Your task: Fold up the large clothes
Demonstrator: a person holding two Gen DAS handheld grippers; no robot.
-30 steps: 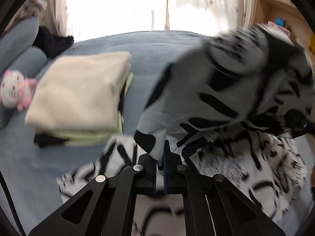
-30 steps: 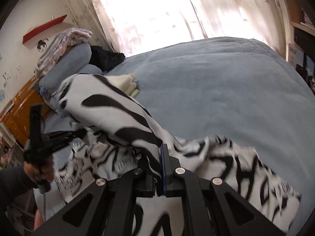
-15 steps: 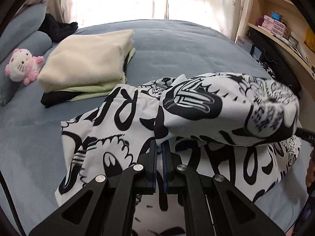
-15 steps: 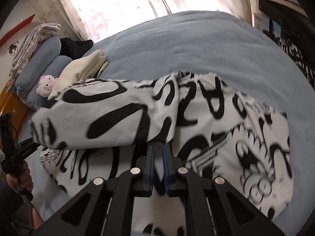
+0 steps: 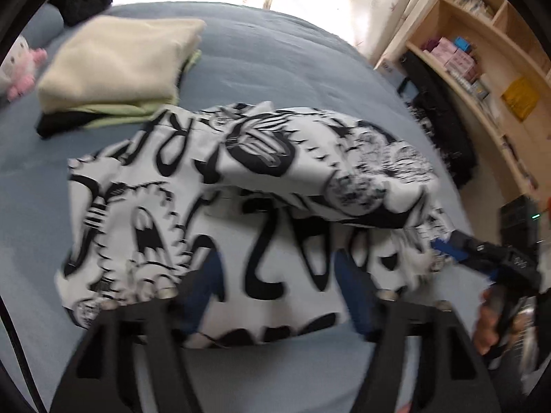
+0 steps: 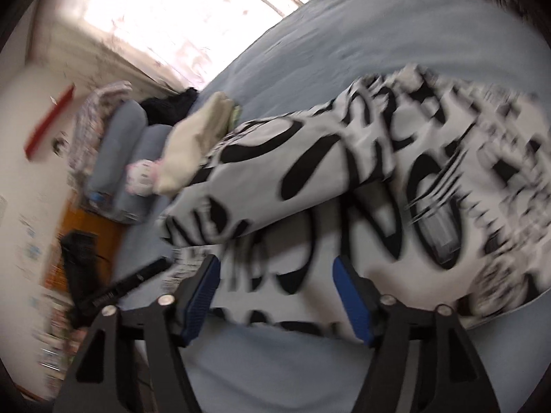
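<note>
A large white garment with bold black print (image 5: 241, 179) lies on the blue bed (image 5: 275, 62), its upper half folded over the lower. My left gripper (image 5: 279, 292) hovers at the garment's near edge. Its jaws are opening and the blue pads stand wide apart, pressing on nothing. My right gripper (image 6: 277, 292) is over the same garment (image 6: 344, 172) from the other side, its jaws also opening, with cloth below them but none pinched. In the left wrist view the right gripper (image 5: 447, 246) shows at the garment's right corner, held by a hand (image 5: 489, 323).
A stack of folded clothes (image 5: 113, 62), cream on top, sits at the bed's far left beside a pink and white plush toy (image 5: 24, 65). Blue pillows (image 6: 127, 158) and a dark heap lie at the headboard. Wooden shelves (image 5: 482, 69) line the right side.
Both grippers were shut on the garment's lifted edge and carried it over. They have now let go with jaws spread wide, and the folded part rests on the layer below.
</note>
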